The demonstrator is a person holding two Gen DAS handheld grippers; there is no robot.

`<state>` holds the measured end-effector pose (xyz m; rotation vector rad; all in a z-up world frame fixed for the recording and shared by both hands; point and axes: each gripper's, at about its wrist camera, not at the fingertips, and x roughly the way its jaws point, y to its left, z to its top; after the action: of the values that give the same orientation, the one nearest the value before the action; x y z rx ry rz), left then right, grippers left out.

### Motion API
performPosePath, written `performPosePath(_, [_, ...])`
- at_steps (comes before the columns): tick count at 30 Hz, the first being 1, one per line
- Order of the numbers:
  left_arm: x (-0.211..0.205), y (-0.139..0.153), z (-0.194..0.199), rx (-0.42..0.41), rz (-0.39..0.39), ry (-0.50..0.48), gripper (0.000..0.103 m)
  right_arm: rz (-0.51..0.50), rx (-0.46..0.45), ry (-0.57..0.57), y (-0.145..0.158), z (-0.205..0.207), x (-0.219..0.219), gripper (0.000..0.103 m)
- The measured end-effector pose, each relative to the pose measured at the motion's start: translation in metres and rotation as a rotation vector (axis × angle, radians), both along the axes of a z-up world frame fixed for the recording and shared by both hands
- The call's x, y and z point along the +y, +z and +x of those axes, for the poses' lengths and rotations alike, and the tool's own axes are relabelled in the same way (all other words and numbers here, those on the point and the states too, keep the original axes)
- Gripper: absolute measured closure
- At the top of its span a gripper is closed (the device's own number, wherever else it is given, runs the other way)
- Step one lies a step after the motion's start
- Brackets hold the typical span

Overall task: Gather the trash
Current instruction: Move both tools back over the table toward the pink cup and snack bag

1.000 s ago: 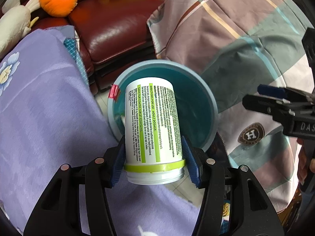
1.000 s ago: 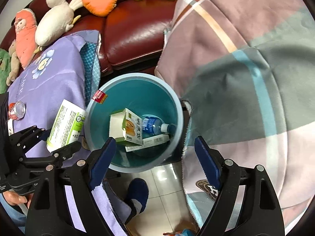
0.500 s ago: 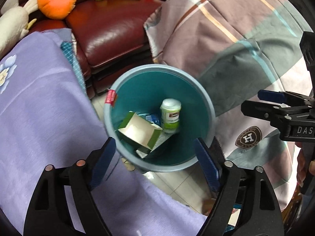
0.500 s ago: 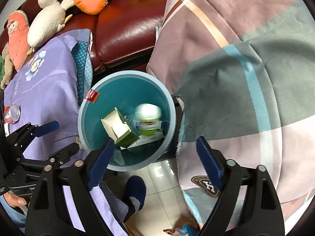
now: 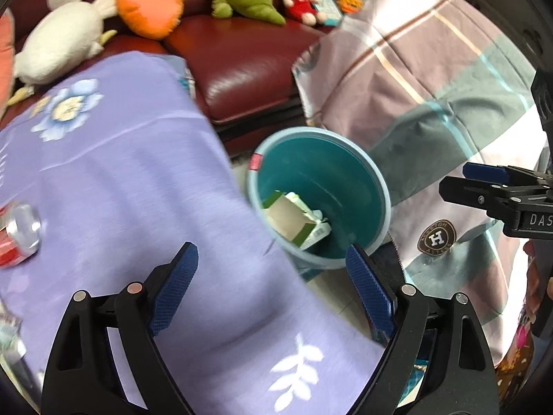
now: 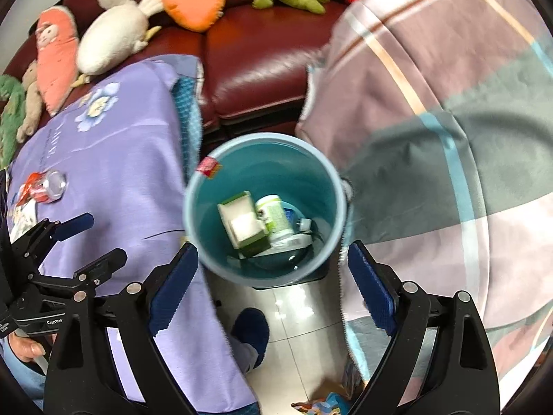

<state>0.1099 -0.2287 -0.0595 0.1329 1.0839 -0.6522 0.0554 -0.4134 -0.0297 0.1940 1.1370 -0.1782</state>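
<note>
Trash lies at the bottom of a teal bin [image 6: 266, 159] standing on pale floor tiles between two cloth-draped surfaces. Nearest the camera, the right gripper [image 6: 273, 276] stands released, its blue-padded fingers [image 6: 371, 297] spread either side of the bin's near rim with nothing between them. The left gripper [image 5: 273, 287] hangs over the purple cloth's [image 5: 121, 180] edge, jaws opening and empty; white leaf prints show on the cloth just beneath it. On the right gripper's body, seen from the left camera, the letters "DAS" can be read; on the left gripper, seen from the right camera, "Gen Ro". A dark blue slipper [image 6: 250, 328] rests on the tiles just near of the bin.

Inside the bin, a green-and-white carton [image 6: 243, 223] lies open beside a white bottle [image 6: 274, 216] with a green label; its print is too small to read. A red tag [image 6: 207, 167] sticks to the bin's far-left rim.

To the left, a crushed red can [image 6: 45, 185] lies on the purple cloth, which carries blue flower prints farther back. To the right, a plaid cloth [image 5: 449, 103] bears a round brown badge [image 5: 436, 238] with a large "H".

Farthest away, a dark red leather sofa [image 6: 262, 65] holds plush toys, among them a white duck [image 6: 110, 24].
</note>
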Motion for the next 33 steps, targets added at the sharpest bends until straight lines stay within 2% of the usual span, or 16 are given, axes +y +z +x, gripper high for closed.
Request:
performPosePath(7, [0.074, 0.027, -0.02, -0.059, 0.006, 0.084, 0.012, 0.008, -0.034, 0.097, 0.021, -0.001, 0.063, 0.018])
performPosePath(21, [0.258, 0.058, -0.066, -0.144, 0.028, 0.332, 0.012, 0.004, -0.02, 0.351, 0.041, 0.005, 0.234, 0.018])
performPosePath(28, [0.337, 0.057, -0.087, -0.149, 0.045, 0.456, 0.012, 0.013, 0.011, 0.478, 0.038, 0.008, 0.317, 0.018])
performPosePath(33, [0.395, 0.039, -0.096, -0.113, 0.045, 0.551, 0.012, 0.061, 0.051, 0.549, 0.025, 0.008, 0.37, 0.018])
